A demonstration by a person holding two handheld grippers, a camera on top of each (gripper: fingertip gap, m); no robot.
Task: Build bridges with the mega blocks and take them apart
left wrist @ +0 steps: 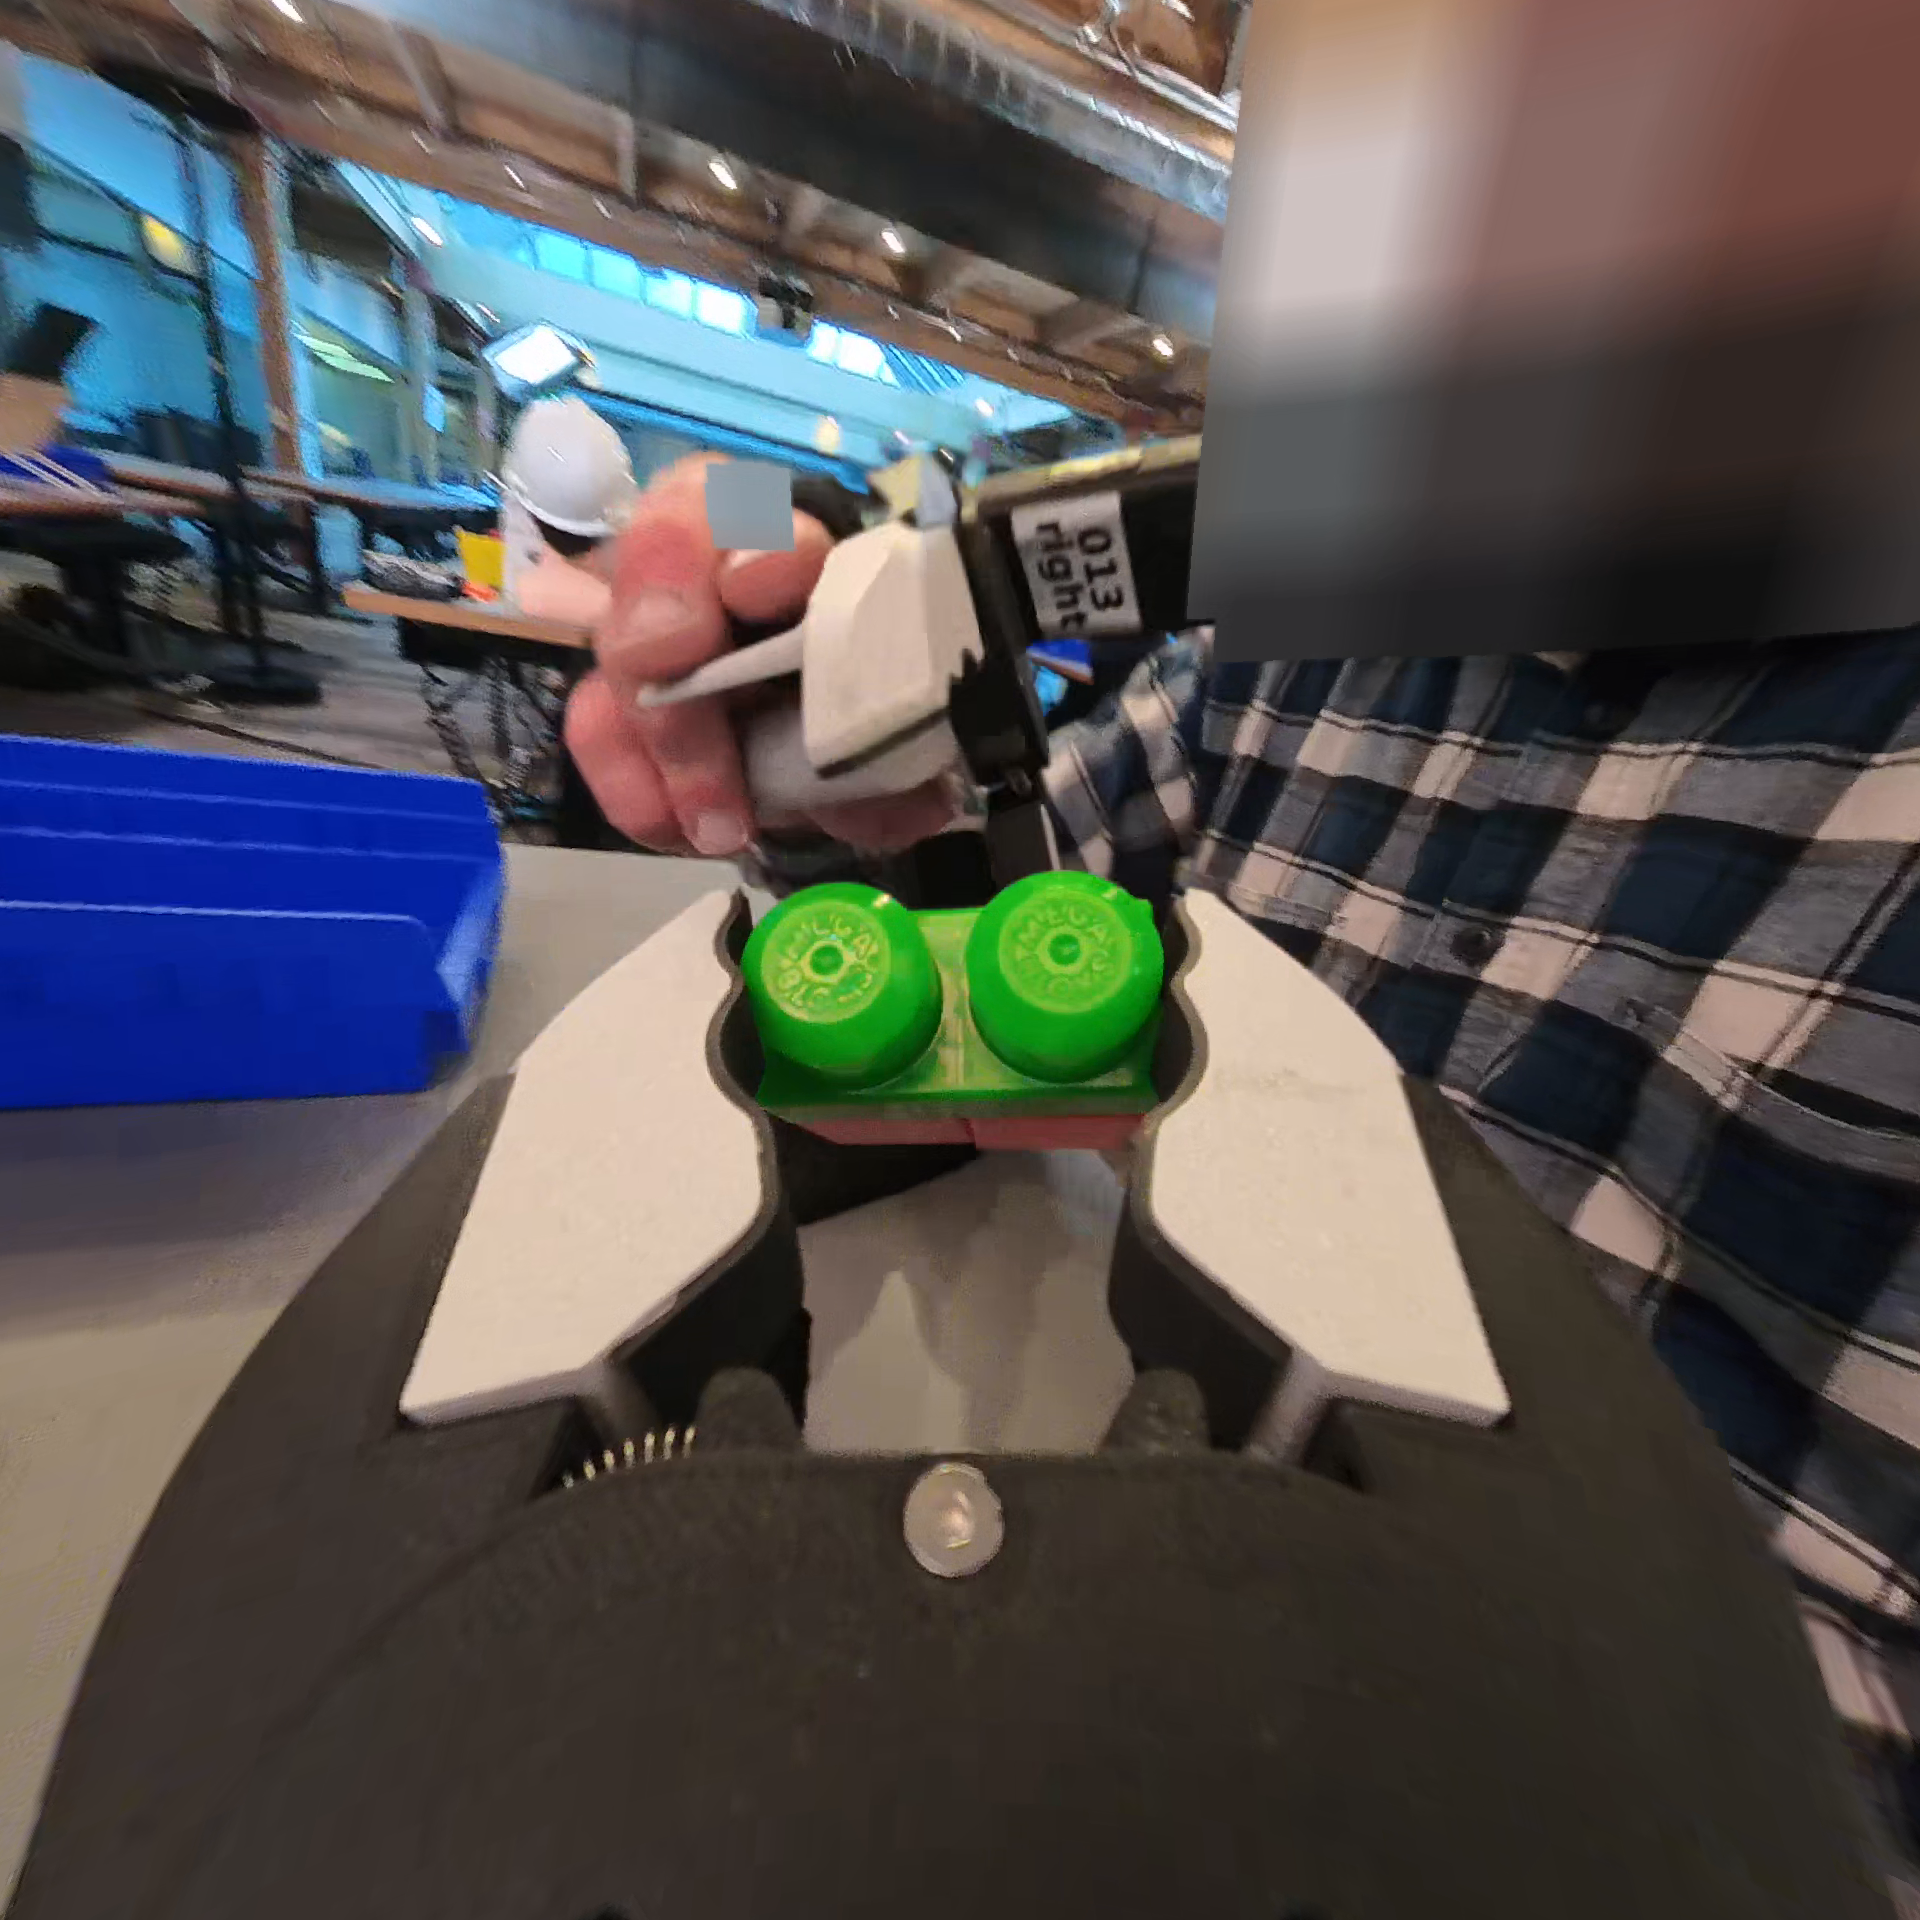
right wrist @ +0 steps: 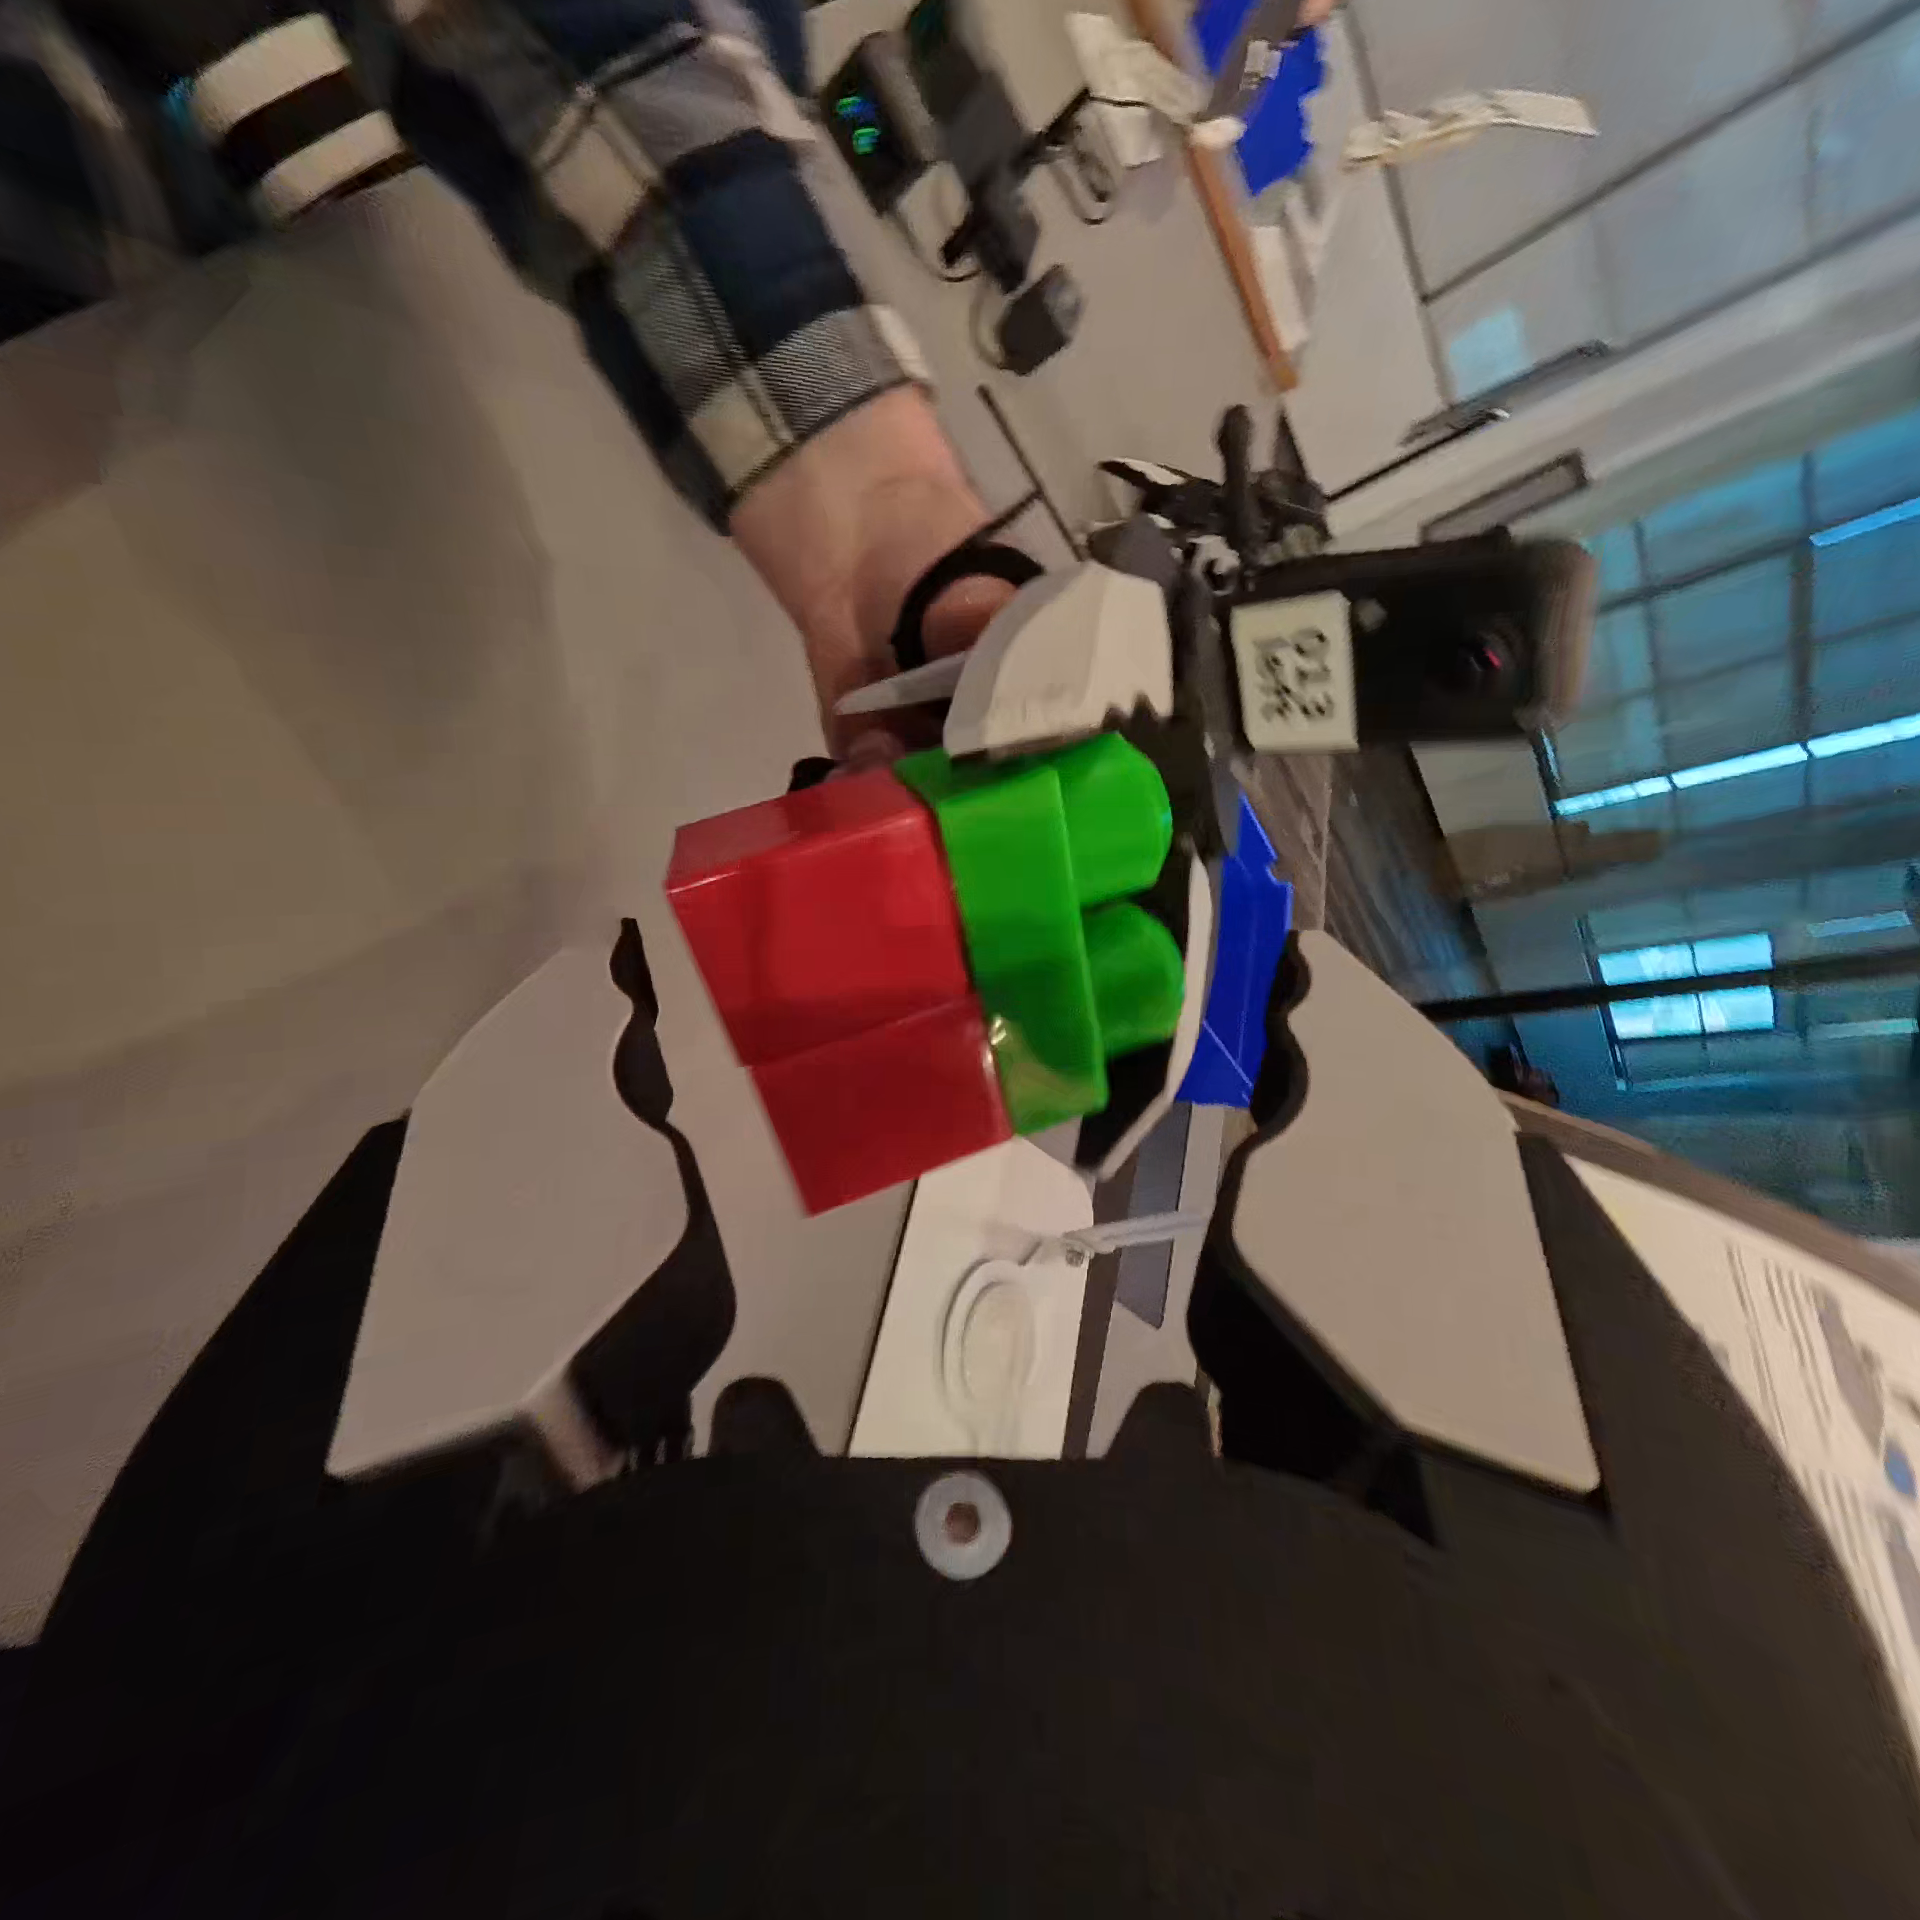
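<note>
My left gripper (left wrist: pixel 956 935) is shut on a green two-stud block (left wrist: pixel 951 987), its pads pressing on the block's two short ends. Two red blocks (left wrist: pixel 935 1127) are joined beneath the green one. The right wrist view shows the same stack: the green block (right wrist: pixel 1029 914), an upper red block (right wrist: pixel 821 904) and a lower red block (right wrist: pixel 883 1101), with the left gripper's fingers (right wrist: pixel 1070 665) clamped on the green one. My right gripper (right wrist: pixel 961 987) is wide open. The stack stands between its fingers, which do not touch it. The right gripper's body (left wrist: pixel 894 665) shows behind the stack.
A blue bin (left wrist: pixel 208 935) stands on the grey table (left wrist: pixel 156 1299) to the left; it also shows in the right wrist view (right wrist: pixel 1247 935). A person in a plaid shirt (left wrist: pixel 1558 987) is close on the right. Chargers and cables (right wrist: pixel 987 208) lie farther off. My two grippers' fingertips are within a few centimetres of each other.
</note>
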